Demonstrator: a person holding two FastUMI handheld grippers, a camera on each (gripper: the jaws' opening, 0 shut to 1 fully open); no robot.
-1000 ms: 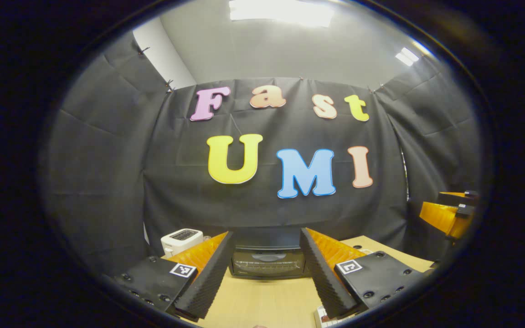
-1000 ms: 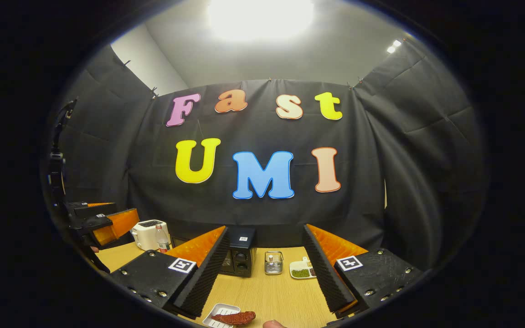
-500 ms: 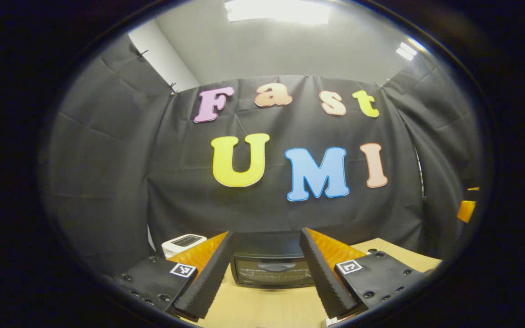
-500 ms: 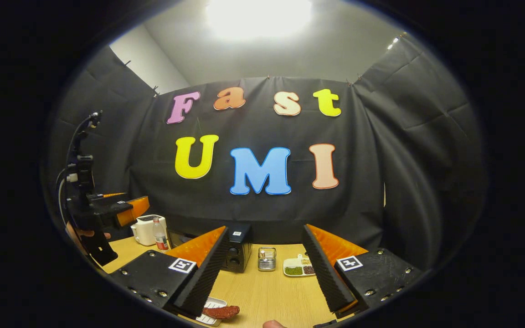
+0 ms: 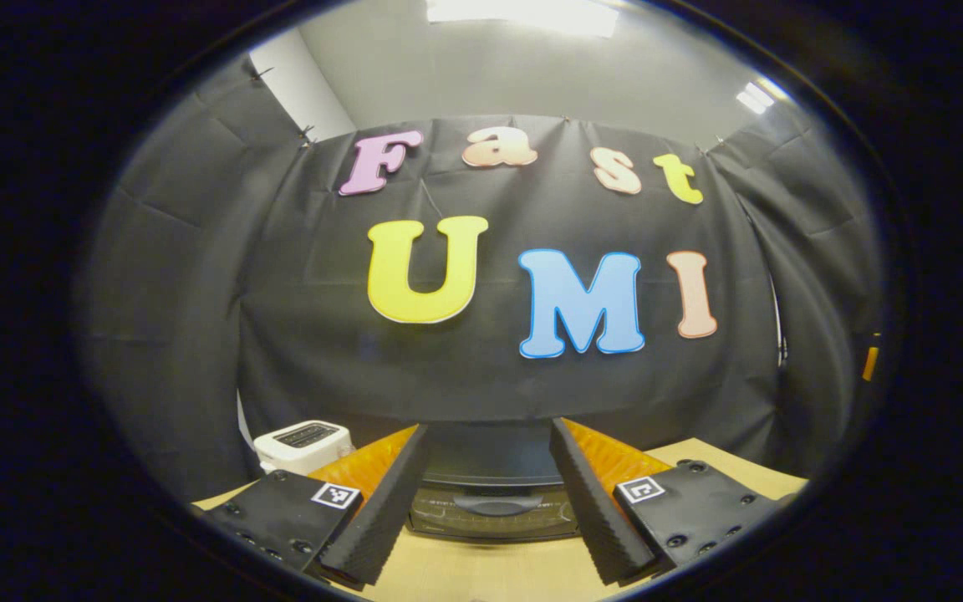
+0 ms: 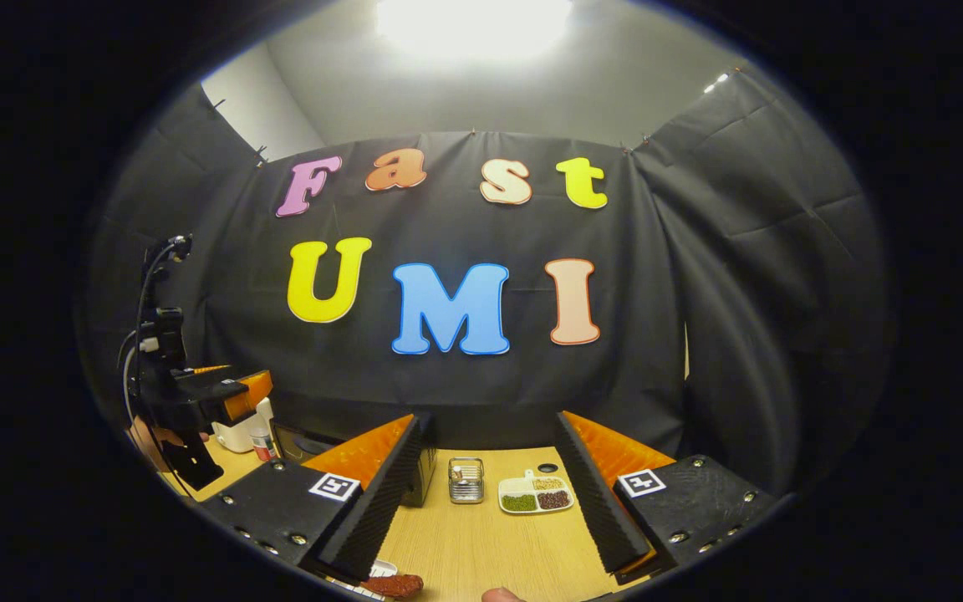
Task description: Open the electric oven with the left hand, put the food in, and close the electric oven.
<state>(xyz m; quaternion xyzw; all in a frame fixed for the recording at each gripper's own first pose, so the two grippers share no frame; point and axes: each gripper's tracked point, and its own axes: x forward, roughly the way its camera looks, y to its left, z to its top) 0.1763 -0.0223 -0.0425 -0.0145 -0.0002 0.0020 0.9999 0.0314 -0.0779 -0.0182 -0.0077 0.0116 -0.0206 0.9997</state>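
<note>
Your left gripper (image 5: 486, 493) is spread wide, empty, squarely facing the electric oven (image 5: 494, 489), door shut, handle (image 5: 486, 504) untouched. Your right gripper (image 6: 481, 493) gapes wide too; food (image 6: 394, 584) waits well short of the oven. Everything's ahead.

Left tongs (image 5: 486, 502) agape, level; right tongs (image 6: 486, 502) agape, empty.

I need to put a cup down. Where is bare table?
Free: the wooden table between the right gripper fingers, in front of the wire basket and divided dish. Crowded: far left, around the electric oven, toaster and left gripper.
</note>
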